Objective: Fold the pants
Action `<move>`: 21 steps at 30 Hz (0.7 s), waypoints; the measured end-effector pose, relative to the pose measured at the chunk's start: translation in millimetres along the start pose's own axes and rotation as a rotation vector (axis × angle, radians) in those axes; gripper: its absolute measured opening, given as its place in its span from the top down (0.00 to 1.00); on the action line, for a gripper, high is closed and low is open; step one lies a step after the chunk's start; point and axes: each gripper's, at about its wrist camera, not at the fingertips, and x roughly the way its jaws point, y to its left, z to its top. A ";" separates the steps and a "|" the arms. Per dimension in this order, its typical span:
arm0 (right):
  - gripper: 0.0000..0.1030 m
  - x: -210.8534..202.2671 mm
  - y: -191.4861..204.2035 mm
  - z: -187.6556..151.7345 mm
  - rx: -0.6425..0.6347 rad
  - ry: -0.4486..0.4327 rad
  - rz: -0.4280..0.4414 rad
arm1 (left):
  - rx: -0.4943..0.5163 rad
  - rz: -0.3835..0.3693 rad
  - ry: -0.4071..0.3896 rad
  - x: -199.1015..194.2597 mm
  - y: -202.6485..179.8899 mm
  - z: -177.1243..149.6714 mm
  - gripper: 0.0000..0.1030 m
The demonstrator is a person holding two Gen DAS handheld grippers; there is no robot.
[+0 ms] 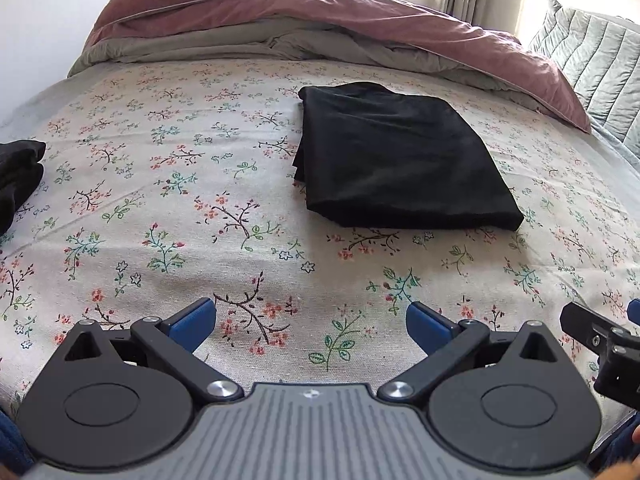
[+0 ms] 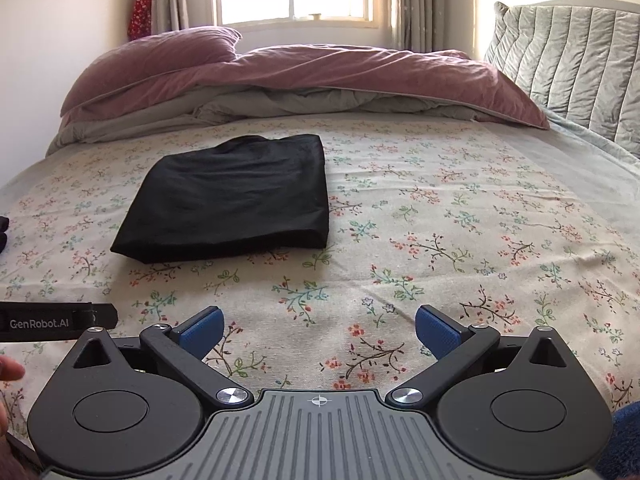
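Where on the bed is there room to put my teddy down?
Bare sheet lies right of the pants, and between them and the claws. The duvet crowds the far end; dark clothes sit at the left edge.

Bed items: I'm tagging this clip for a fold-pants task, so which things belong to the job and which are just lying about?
Belongs to the job:
black pants, already folded on the floral sheet
left gripper, open
right gripper, open

Lying about:
pink duvet
grey quilted pillow
dark garment at the left edge
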 end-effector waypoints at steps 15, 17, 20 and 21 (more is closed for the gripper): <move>0.00 -0.3 1.6 -0.4 -0.009 0.001 0.004 | 0.001 0.004 0.001 0.6 -1.2 -0.2 0.00; 0.00 -0.3 1.9 -0.5 -0.012 0.001 0.005 | 0.011 0.005 0.001 0.4 -3.3 -0.7 0.00; 0.00 -0.6 1.8 -0.4 -0.012 -0.002 0.005 | 0.020 0.002 -0.016 -2.1 -4.3 -0.4 0.00; 0.00 -0.7 2.0 -0.3 -0.012 -0.003 0.006 | 0.024 0.003 -0.020 -2.6 -4.8 -0.3 0.00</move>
